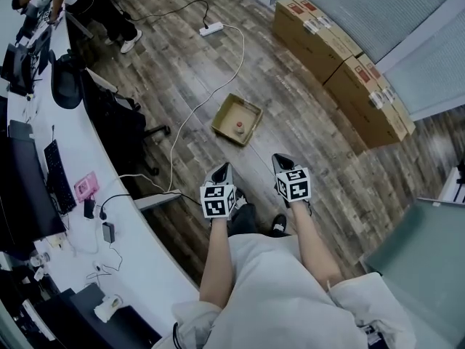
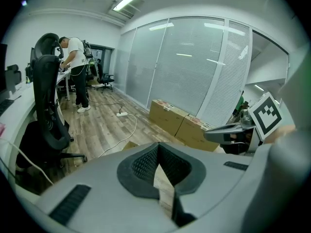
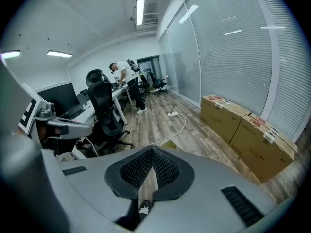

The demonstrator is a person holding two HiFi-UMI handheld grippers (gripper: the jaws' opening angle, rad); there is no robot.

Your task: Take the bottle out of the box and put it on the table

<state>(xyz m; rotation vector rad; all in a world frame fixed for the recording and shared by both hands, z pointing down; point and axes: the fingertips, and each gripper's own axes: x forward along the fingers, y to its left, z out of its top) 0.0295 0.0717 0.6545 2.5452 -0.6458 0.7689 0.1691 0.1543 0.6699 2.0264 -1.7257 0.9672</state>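
Bottle [image 1: 238, 128], small with a reddish top, sits inside the open box [image 1: 222, 113] on the floor [image 1: 305, 122], ahead of both grippers and well apart from them. Left gripper [image 1: 221, 170] and right gripper [image 1: 281, 161]: fingers pressed together, nothing held. Step in hand looks like the approach. Get close, spread one set of fingers before lowering, come in from above clear of the box walls, and grip the bottle's body. Nothing else visible in the box. Tabletop [image 1: 123, 224] at left is the goal. Closed cartons [image 1: 341, 64] by the wall, contents unseen.
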